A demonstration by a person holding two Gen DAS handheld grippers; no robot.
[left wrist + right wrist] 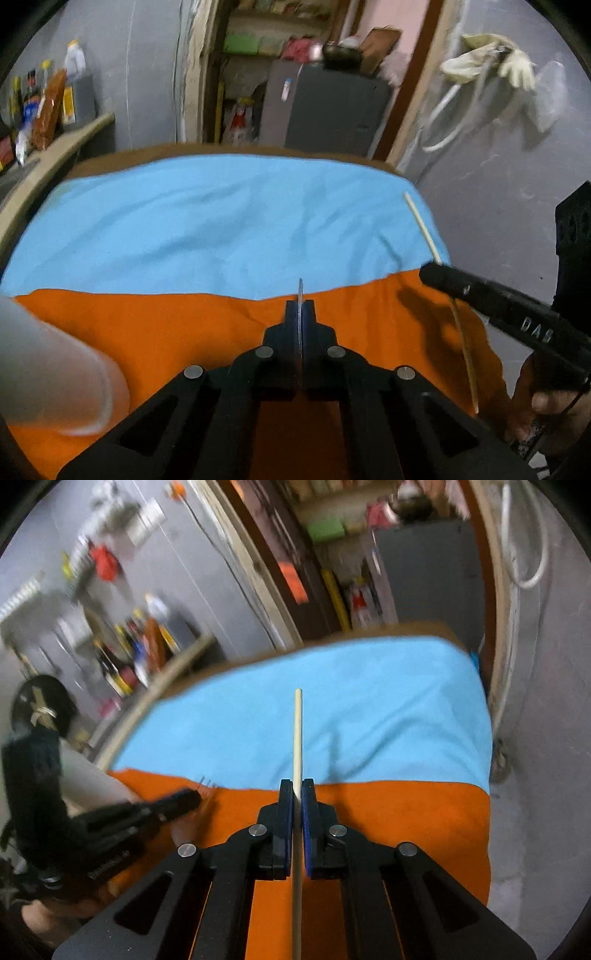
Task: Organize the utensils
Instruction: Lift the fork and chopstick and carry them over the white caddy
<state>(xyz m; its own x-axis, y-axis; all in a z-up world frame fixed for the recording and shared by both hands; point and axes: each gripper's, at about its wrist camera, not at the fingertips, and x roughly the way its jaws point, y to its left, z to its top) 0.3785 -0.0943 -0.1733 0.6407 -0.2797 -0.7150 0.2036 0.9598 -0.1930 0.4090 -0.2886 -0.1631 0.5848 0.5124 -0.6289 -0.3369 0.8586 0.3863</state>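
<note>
A: What do the left tongs [300, 310] hold?

B: They are clenched on a thin metal utensil [300, 295], seen edge-on from the left wrist, its tip poking out just past the fingertips. From the right wrist, blurred fork-like prongs show at that tip.

A: And the right tongs [296, 790]?

B: Clamped on a pale wooden chopstick [297, 738], which runs straight through the narrow gap between the blue pads [285, 812] and sticks out well ahead of them, over the cloth.

A: What lies under both?

B: An orange cloth [166, 332] directly below the tongs, and a light blue cloth [221, 221] beyond it, the two meeting in a line just ahead of the fingertips. Both cover the table [229, 149], whose brown edge shows at the far side.

A: Anything beside the left tongs?

B: A whitish, blurred container [48, 365] close on their left; to their right, the right tongs with the chopstick slanting through them.
</note>
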